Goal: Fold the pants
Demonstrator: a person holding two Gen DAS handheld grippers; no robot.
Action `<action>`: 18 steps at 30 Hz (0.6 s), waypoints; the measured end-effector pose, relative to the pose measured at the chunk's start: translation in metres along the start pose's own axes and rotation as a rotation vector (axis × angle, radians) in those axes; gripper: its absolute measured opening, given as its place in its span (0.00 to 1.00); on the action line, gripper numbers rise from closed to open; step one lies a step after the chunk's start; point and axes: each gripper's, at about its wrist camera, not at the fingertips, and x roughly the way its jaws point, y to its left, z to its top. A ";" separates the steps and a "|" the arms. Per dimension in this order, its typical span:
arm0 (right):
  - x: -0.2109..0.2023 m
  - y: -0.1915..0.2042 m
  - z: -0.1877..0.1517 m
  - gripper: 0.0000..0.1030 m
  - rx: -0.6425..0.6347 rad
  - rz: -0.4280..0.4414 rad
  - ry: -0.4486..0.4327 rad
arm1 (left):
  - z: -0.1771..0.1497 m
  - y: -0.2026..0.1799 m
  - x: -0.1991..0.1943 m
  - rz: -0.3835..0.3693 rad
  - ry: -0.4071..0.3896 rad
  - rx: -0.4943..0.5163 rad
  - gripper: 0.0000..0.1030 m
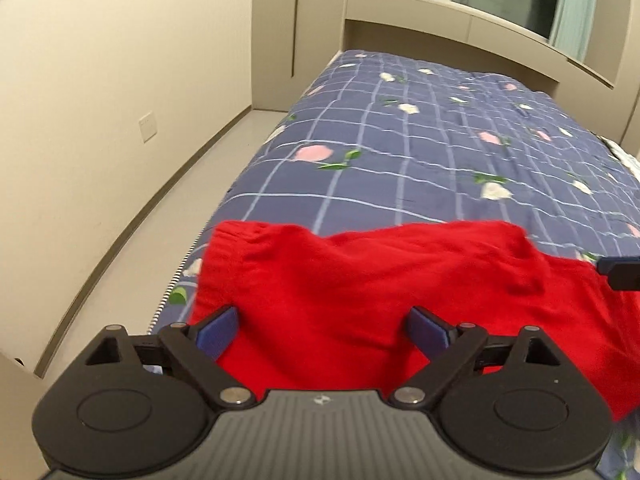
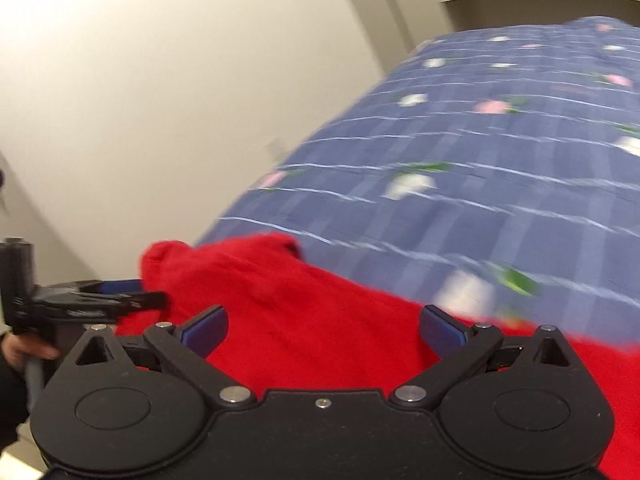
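Note:
Red pants [image 1: 340, 292] lie on the near end of a bed with a blue checked floral cover [image 1: 420, 152]. My left gripper [image 1: 322, 328] is open, its blue-padded fingers [image 1: 218, 328] spread wide just above the red cloth, holding nothing. My right gripper [image 2: 322, 326] is also open and empty over the pants [image 2: 280, 312], near their bunched left end. The right gripper's tip shows at the right edge of the left wrist view [image 1: 620, 274]; the left gripper shows at the left of the right wrist view [image 2: 92, 300], beside the cloth's edge. The right wrist view is blurred.
The bed's left edge [image 1: 172, 292] drops to a grey floor strip [image 1: 140, 240] along a beige wall [image 1: 100, 80]. A headboard shelf [image 1: 460, 28] and window stand at the far end. A hand [image 2: 24, 350] holds the left gripper's handle.

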 end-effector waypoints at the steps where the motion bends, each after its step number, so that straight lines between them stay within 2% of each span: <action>1: 0.016 0.005 0.010 0.99 -0.009 0.025 0.011 | 0.002 0.004 0.005 0.005 0.007 -0.007 0.93; 5: 0.060 0.019 0.036 0.94 -0.029 0.088 0.074 | 0.002 0.015 0.019 0.088 0.031 -0.005 0.95; 8: 0.089 0.028 0.044 0.84 -0.055 0.124 0.154 | -0.006 0.029 0.027 0.084 0.083 -0.070 0.96; 10: 0.096 0.037 0.043 0.76 -0.087 0.143 0.200 | -0.013 0.038 0.029 0.059 0.084 -0.109 0.97; 14: 0.090 0.050 0.033 0.76 -0.124 0.216 0.230 | -0.017 0.040 0.029 0.069 0.071 -0.097 0.99; 18: 0.094 0.049 0.038 0.76 -0.083 0.213 0.209 | -0.016 0.037 0.031 0.087 0.072 -0.092 0.99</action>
